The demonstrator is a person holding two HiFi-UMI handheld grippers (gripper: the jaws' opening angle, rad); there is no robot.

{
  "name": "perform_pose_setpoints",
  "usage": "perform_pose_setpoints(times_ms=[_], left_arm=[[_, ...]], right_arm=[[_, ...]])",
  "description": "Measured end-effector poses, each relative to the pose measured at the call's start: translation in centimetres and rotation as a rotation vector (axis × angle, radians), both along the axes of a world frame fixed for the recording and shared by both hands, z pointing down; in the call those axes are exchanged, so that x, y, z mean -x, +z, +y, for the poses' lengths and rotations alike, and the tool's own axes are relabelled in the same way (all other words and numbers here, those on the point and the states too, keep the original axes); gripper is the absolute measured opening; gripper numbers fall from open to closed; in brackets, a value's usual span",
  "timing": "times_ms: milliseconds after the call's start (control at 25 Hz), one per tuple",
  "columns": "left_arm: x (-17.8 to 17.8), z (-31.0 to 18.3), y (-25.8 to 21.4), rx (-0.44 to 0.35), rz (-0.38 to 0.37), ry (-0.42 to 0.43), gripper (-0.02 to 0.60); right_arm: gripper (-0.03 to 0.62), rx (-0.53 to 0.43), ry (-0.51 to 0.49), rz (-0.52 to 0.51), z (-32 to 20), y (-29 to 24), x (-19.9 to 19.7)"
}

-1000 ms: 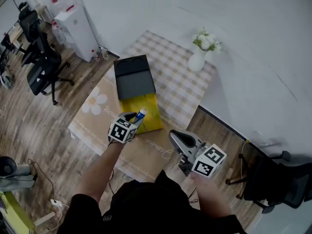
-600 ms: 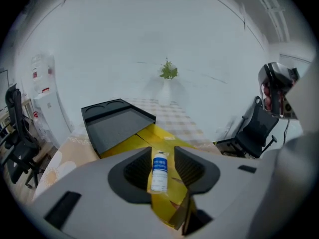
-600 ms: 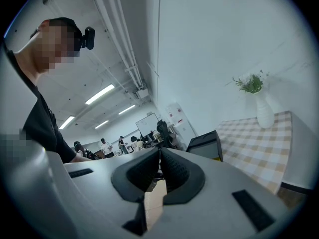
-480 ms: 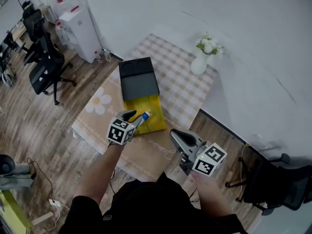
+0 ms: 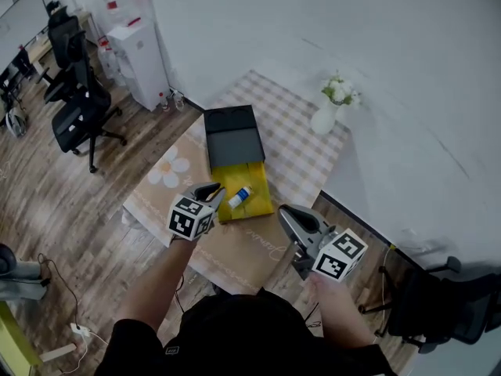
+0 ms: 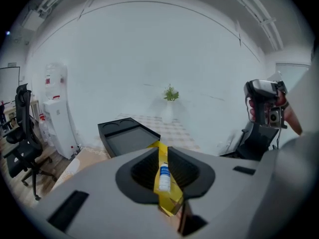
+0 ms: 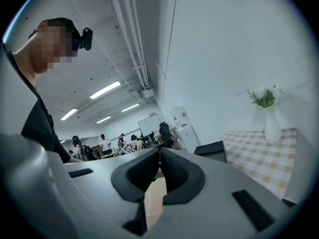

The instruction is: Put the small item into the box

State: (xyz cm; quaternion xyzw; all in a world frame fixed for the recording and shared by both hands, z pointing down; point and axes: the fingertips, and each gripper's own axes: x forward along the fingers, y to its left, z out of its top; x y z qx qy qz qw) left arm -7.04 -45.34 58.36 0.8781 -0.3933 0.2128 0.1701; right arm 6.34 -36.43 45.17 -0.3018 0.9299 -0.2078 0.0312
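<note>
Wooden floor surrounds table bearing yellow box.

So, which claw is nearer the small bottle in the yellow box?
Left. The left claw, closing empty, sits just left of the bottle; the right claw hangs farther off, lower right.

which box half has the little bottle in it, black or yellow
The yellow cardboard tray, nearer the person: the small white-and-blue bottle lies on its side in it. The black tray behind it shows nothing inside.
</note>
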Motion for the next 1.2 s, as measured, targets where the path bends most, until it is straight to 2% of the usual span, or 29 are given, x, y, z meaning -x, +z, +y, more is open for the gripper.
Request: perform_pose_setpoints(times_ms=[440, 800, 1040, 1200], left_arm=[[1.7, 3.1, -9.4, -0.206, 0.069, 0.047, 0.037], [1.6, 6.0, -14.5, -0.316, 0.118, 0.091, 0.032], [2.0, 7.8, -16.4, -0.366, 0.097, 0.041, 0.032], [2.4, 8.8, -18.9, -0.413, 0.144, -0.026, 0.032]], right_arm=[[0.038, -0.062, 0.047, 0.036, 0.6, -3.1, 1.4], [0.037, -0.137, 0.101, 0.05, 2.3, -6.0, 0.9], [0.037, -0.196, 0.087, 0.038, 3.3, -8.2, -0.1], [0.037, -0.248, 0.073, 0.048, 3.5, -9.7, -0.9]])
